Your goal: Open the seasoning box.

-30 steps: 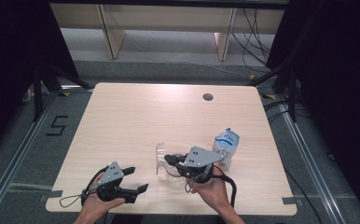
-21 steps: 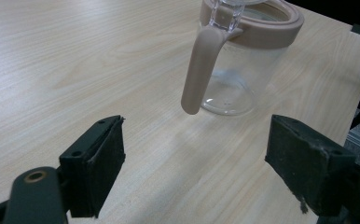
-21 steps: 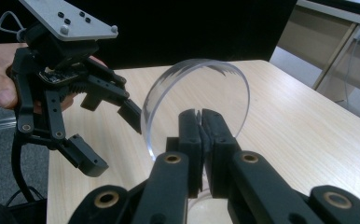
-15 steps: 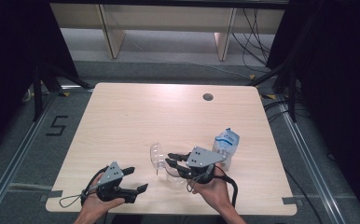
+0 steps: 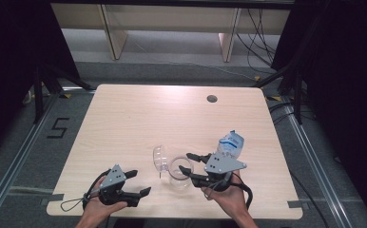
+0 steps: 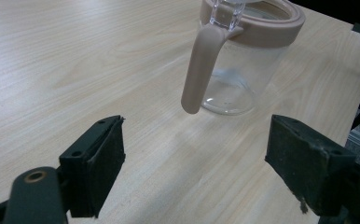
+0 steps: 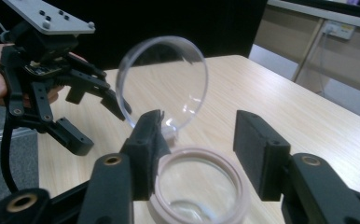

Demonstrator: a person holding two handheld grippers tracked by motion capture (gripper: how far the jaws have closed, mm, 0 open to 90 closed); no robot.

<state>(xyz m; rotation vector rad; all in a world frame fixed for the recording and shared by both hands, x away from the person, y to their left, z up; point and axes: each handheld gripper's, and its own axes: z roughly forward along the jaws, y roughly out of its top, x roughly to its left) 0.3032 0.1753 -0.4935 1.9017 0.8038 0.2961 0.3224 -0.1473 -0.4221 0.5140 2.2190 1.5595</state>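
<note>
A clear glass jar (image 5: 179, 173) with a pinkish rim stands near the table's front edge, its round clear lid (image 5: 160, 158) swung open to the left. My right gripper (image 5: 186, 162) hovers open over the jar's mouth. In the right gripper view its jaws (image 7: 201, 140) stand apart above the rim (image 7: 199, 186), and the lid (image 7: 164, 84) is upright just beyond the left jaw. My left gripper (image 5: 140, 182) is open at the front left, apart from the jar. The left gripper view has the jar (image 6: 243, 70) and its hanging pinkish latch (image 6: 199, 70) ahead of the spread jaws (image 6: 197, 172).
A blue and white bag (image 5: 231, 145) lies just right of the right gripper. A round cable hole (image 5: 212, 99) sits at the table's far side. Bare tabletop (image 5: 148, 118) spreads behind the jar. My left gripper (image 7: 101, 126) appears beyond the lid in the right gripper view.
The jar's lid has swung further open toward the left. My right gripper has stayed by the jar's mouth, and the left gripper has not moved.
</note>
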